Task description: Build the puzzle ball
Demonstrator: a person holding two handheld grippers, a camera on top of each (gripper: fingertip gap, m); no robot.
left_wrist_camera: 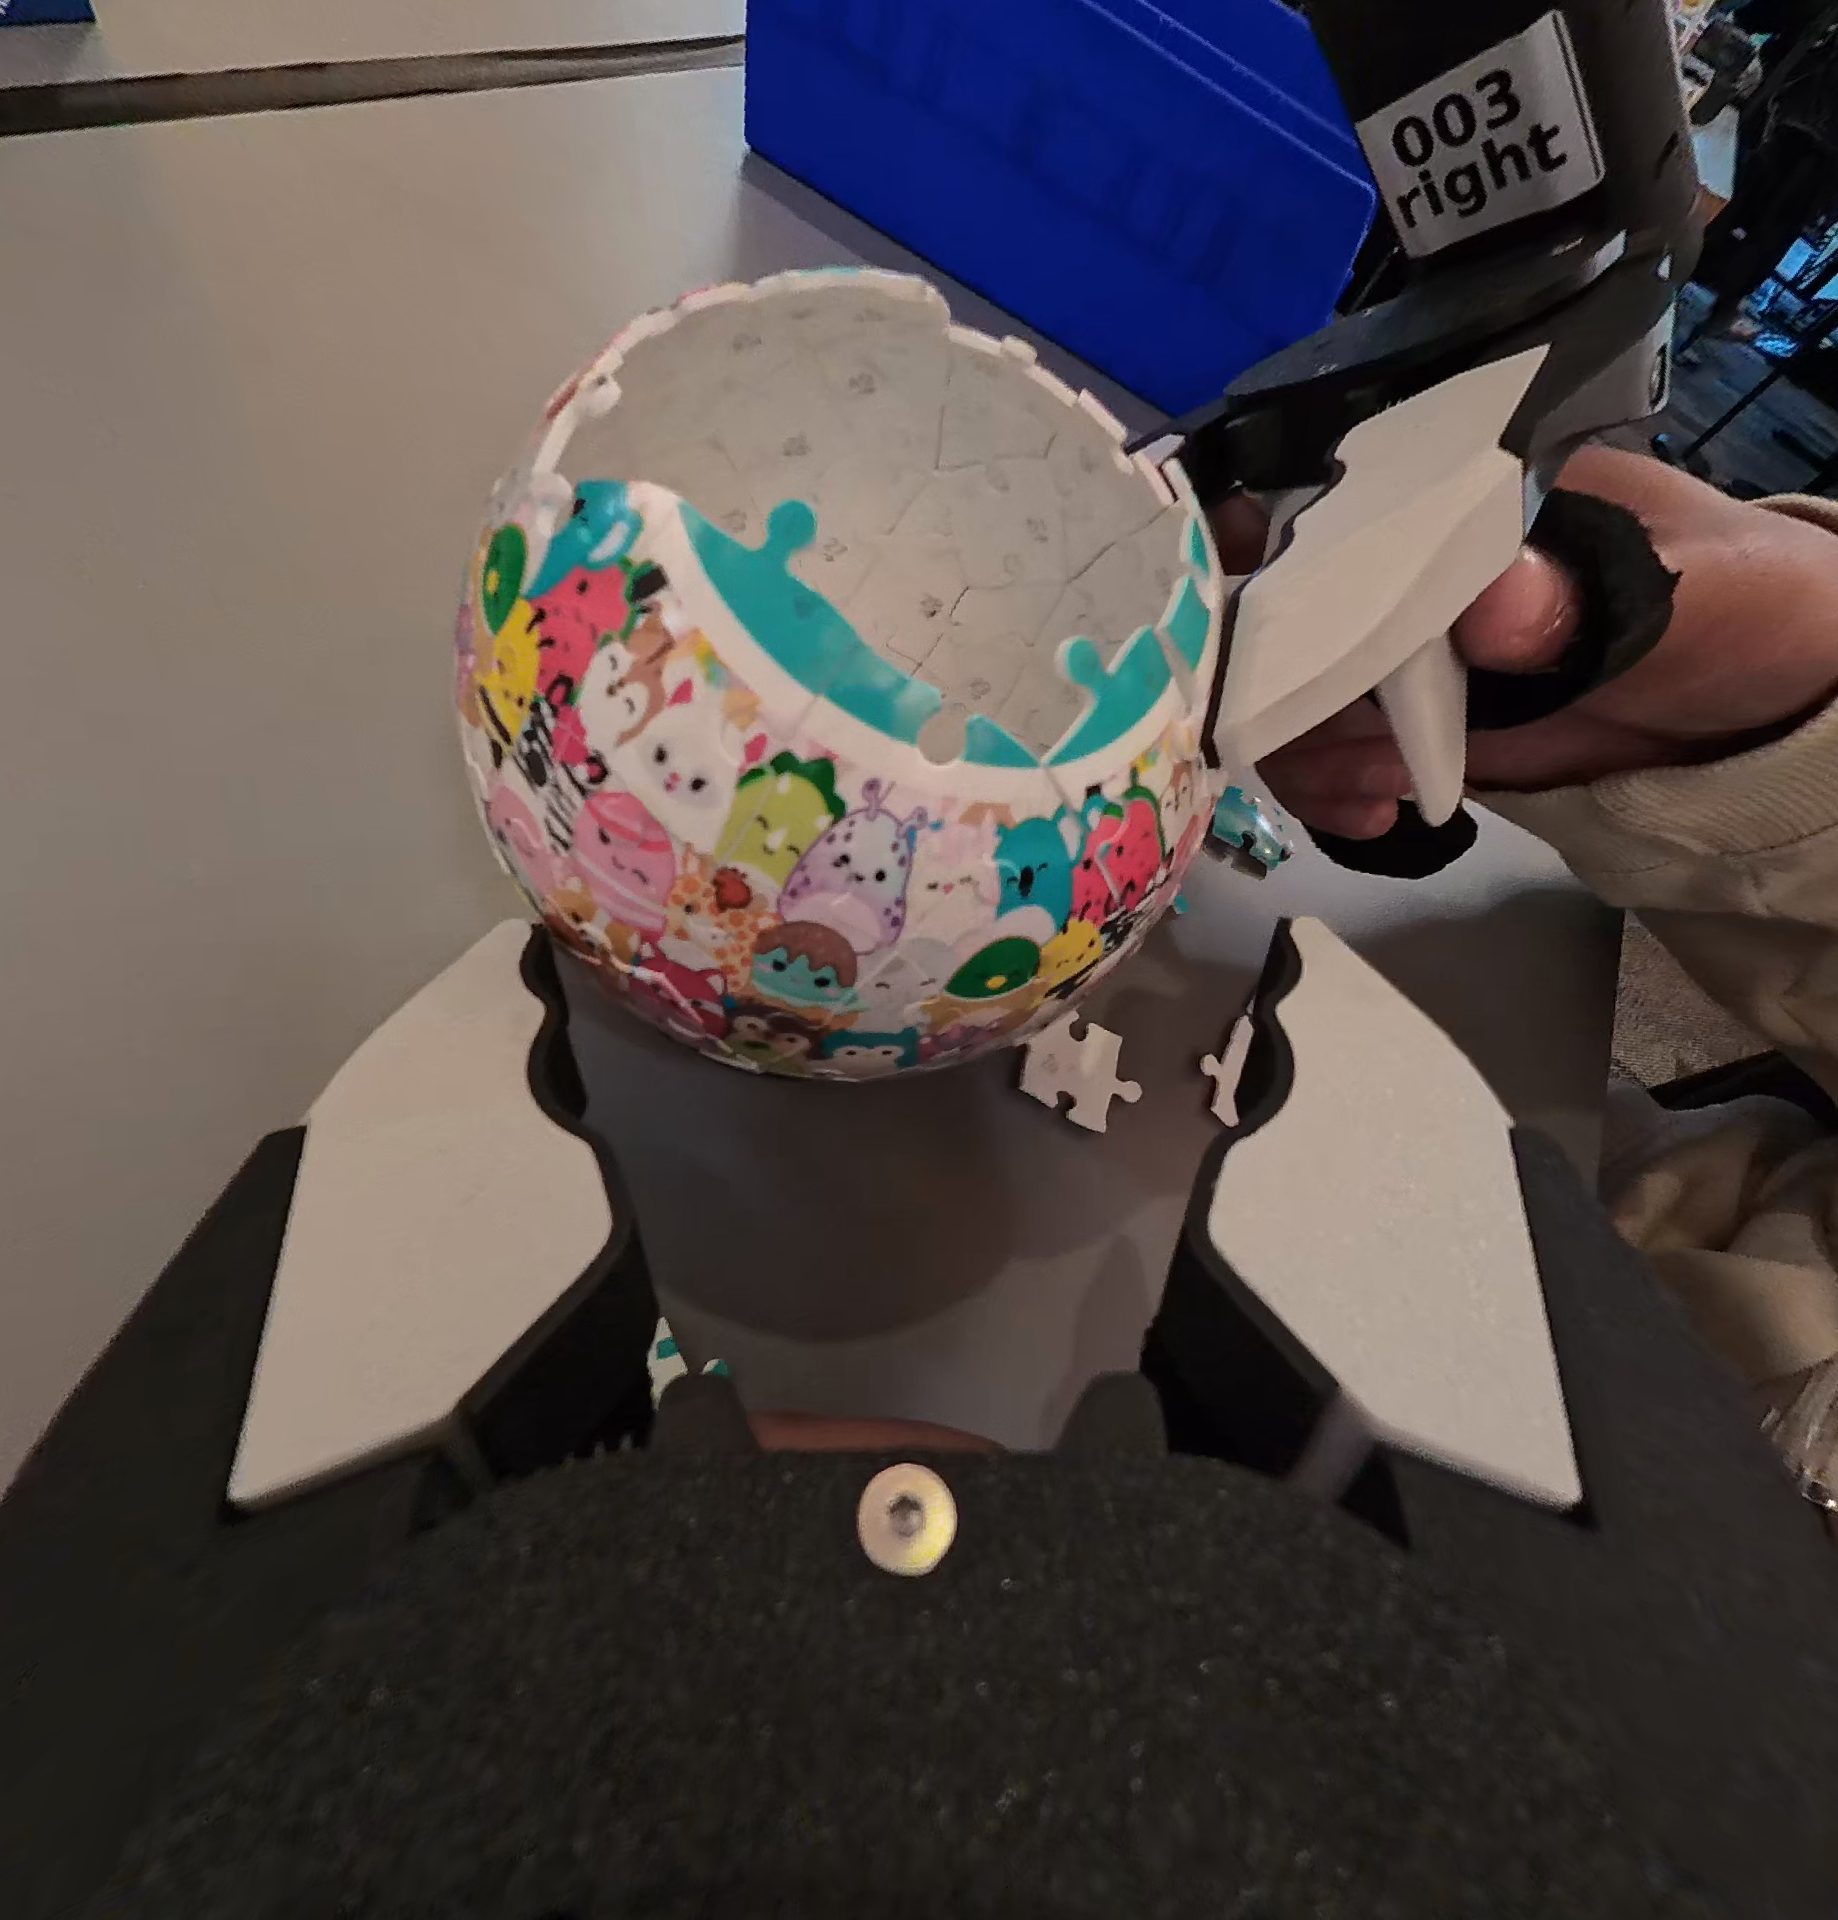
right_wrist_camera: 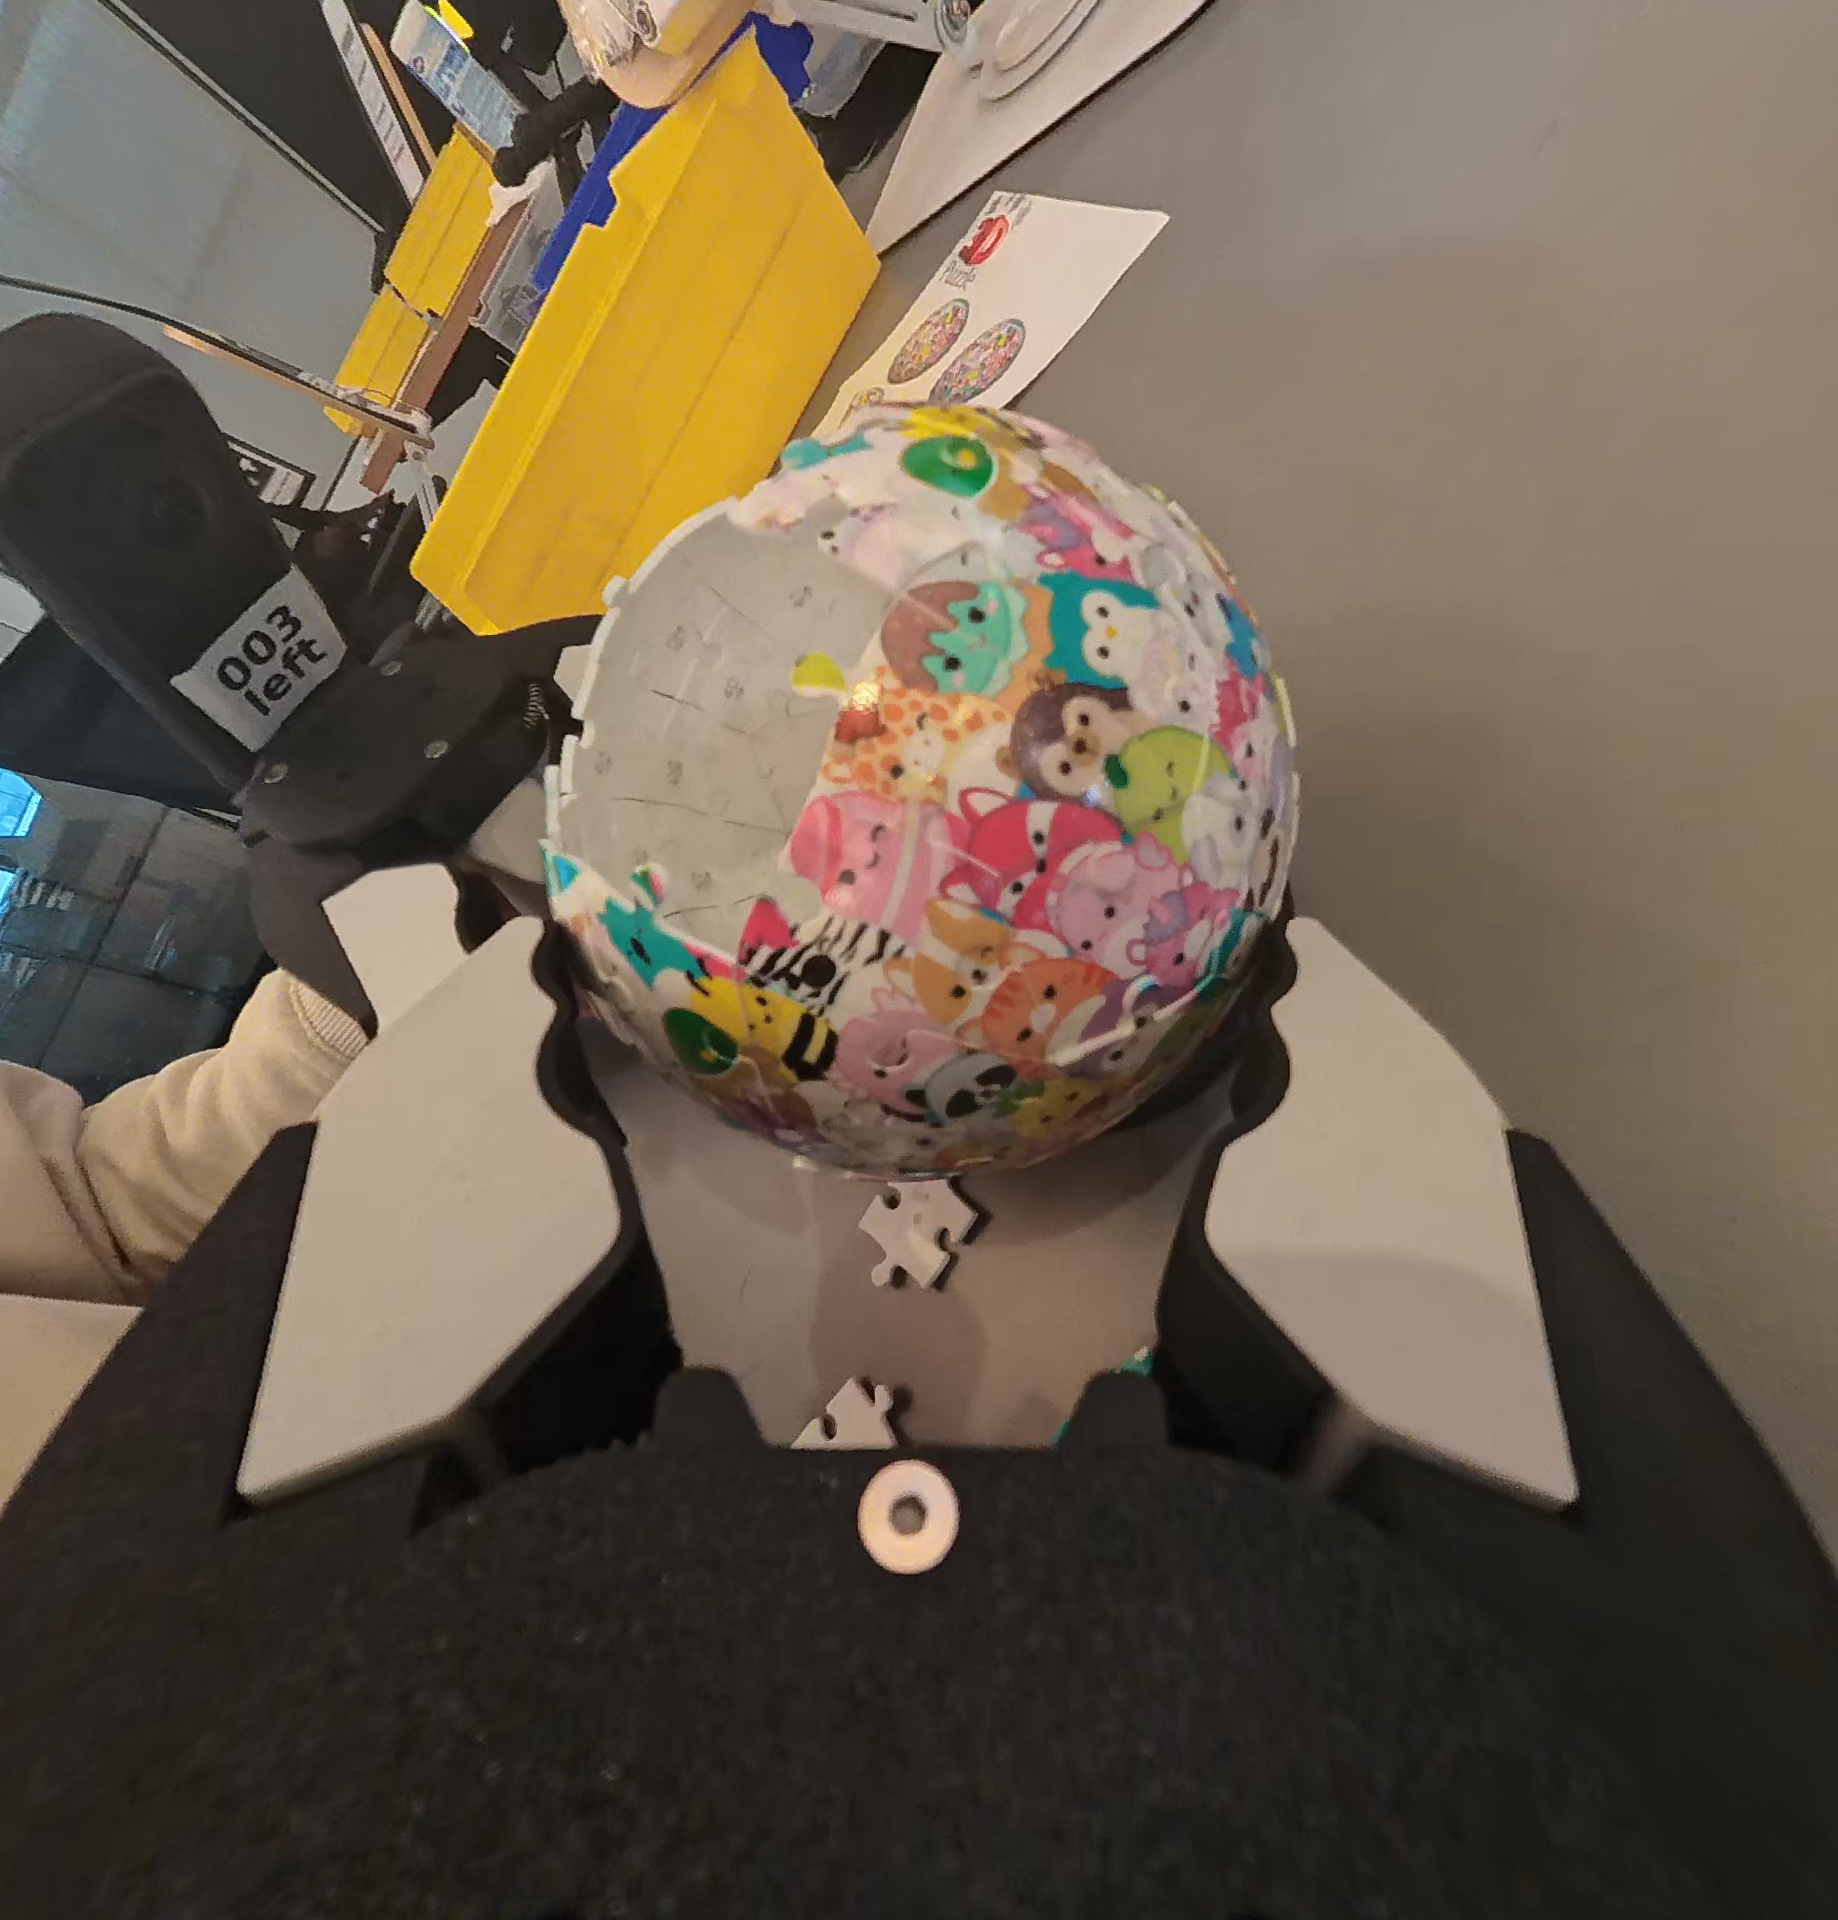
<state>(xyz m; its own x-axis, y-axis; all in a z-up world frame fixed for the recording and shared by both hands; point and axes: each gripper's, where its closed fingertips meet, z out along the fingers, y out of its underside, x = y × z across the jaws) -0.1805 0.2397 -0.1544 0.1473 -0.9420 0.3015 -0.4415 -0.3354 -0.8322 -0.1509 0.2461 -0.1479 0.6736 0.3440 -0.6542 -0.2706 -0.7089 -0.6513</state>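
Both my grippers, left [left_wrist_camera: 910,997] and right [right_wrist_camera: 910,997], spread wide around the puzzle ball [left_wrist_camera: 842,675] (gap at 12 o'clock), loose piece [right_wrist_camera: 920,1231] on counter [right_wrist_camera: 1517,623].

Each gripper is matte black, with two broad fingers faced in flat white angular plates. The left gripper [left_wrist_camera: 910,997] and the right gripper [right_wrist_camera: 910,997] each show a rough black pad at the base with a silver washer and screw in its middle. Seen from the other side, each carries a black camera block bearing a white label with black print, small screws on the body, and a white trigger. The hands wear black fingerless gloves under cream knit sleeves [left_wrist_camera: 1746,831].
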